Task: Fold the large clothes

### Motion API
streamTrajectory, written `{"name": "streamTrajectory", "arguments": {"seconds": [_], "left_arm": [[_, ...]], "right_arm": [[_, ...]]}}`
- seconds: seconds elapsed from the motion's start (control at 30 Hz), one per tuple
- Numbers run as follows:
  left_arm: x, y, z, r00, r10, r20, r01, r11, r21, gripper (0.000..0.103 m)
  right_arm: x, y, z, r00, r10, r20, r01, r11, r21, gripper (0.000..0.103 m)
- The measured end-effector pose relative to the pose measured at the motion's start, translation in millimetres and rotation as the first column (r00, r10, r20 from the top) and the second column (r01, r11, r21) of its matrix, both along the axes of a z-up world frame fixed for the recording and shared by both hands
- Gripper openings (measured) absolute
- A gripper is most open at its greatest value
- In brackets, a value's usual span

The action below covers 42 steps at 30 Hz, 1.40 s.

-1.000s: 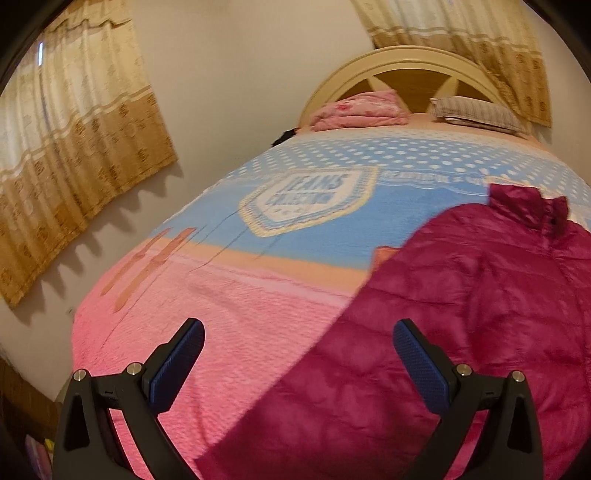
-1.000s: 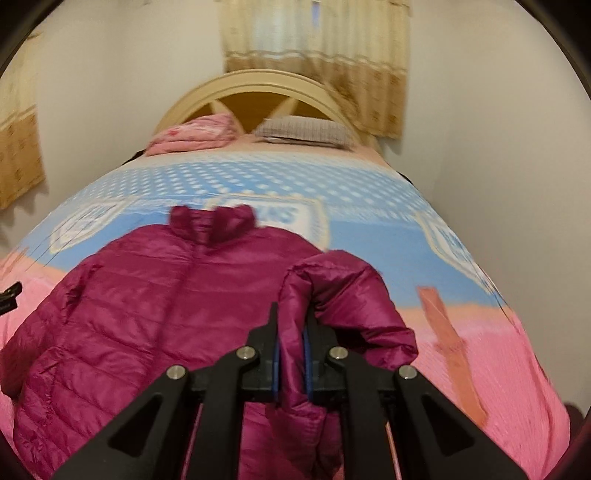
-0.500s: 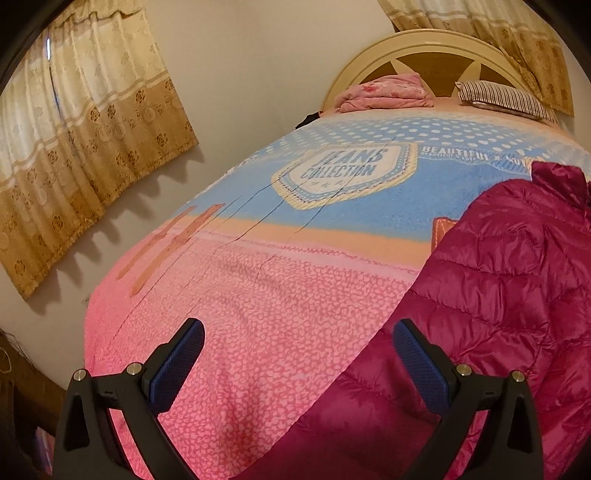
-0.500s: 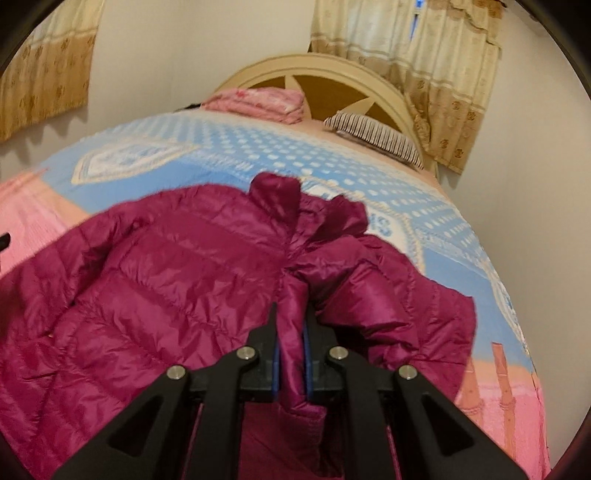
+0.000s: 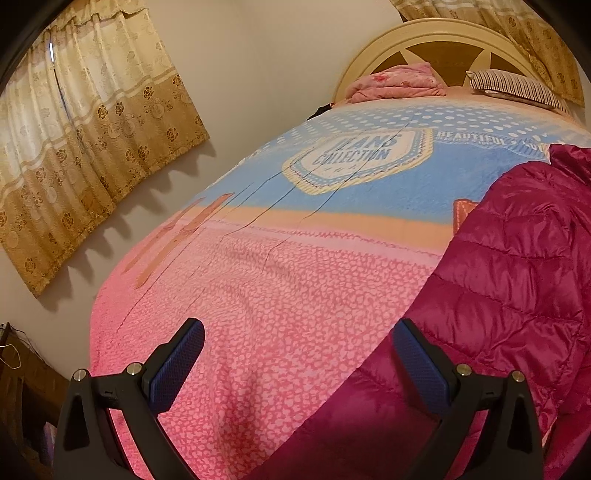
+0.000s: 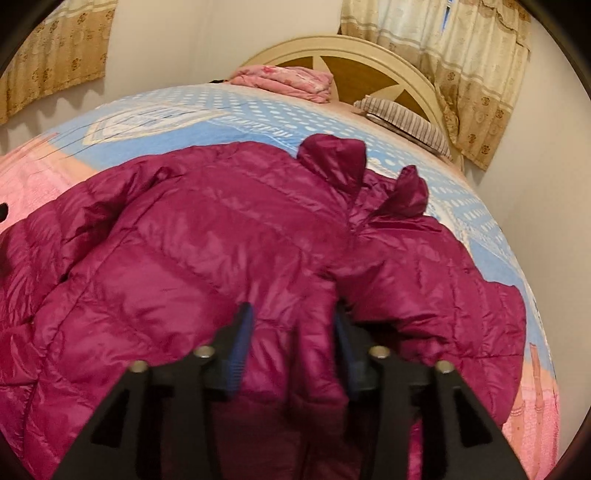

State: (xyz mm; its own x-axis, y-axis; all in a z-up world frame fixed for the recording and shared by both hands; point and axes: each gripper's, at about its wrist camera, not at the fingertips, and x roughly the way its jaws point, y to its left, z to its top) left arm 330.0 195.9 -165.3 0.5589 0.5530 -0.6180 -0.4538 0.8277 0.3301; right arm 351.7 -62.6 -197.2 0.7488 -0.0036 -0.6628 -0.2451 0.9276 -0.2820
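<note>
Bedroom w/ pale walls; a bed (image 5: 295, 295) filled most of both views, covered by a blanket (image 5: 280, 369) pink in the lower frame and blue w/ white dots toward the top. Arched cream headboard (image 5: 436, 33) sat at upper right of the left wrist view, w/ a folded pink quilt (image 5: 399, 79) and a striped pillow (image 5: 517, 86) in front of it. Gold-patterned curtain (image 5: 85, 147) hung at upper left.

Magenta puffer jacket (image 6: 207, 258) lay spread on the blanket, collar toward the headboard, taking up center and left of the right wrist view; in the left wrist view it ran down the right edge.

Left gripper (image 5: 298, 350) at bottom center, fingers spread wide, nothing between them, pink blanket beneath; its right finger sat just beside the jacket's edge. Right gripper (image 6: 293, 328) at bottom center, fingers parted w/ a fold of jacket fabric bunched between the blue pads (image 6: 242, 339); couldn't tell if the pads pressed on it, frame blurred there.
</note>
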Motion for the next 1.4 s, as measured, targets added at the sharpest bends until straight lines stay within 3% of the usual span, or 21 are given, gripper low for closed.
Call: {"name": "streamTrajectory", "arguments": {"seconds": [0.63,0.93,1.17,1.27,1.4], "left_arm": [[-11,17,-17,0.998,0.061,-0.034,-0.062,0.997,-0.042,0.102],[-32,22,-8,0.997,0.078,-0.017,-0.079,0.996,-0.043,0.102],[-49,30,-14,0.994,0.102,-0.039,-0.104,0.994,-0.042,0.102],[-53,32,-14,0.993,0.109,-0.043,-0.111,0.992,-0.056,0.102],[-61,30,-13,0.994,0.1,-0.038,-0.102,0.993,-0.054,0.102]], "right_arm": [[-5,15,-13,1.0,0.021,-0.004,-0.021,0.998,-0.059,0.052],[-24,18,1,0.997,0.078,-0.017,-0.078,0.997,0.008,0.071],[-52,24,22,0.986,0.164,0.012,-0.164,0.984,0.069,0.079],[-60,27,30,0.979,0.202,0.019,-0.203,0.975,0.087,0.079],[-72,13,55,0.978,0.177,0.108,-0.192,0.97,0.151,0.078]]}}
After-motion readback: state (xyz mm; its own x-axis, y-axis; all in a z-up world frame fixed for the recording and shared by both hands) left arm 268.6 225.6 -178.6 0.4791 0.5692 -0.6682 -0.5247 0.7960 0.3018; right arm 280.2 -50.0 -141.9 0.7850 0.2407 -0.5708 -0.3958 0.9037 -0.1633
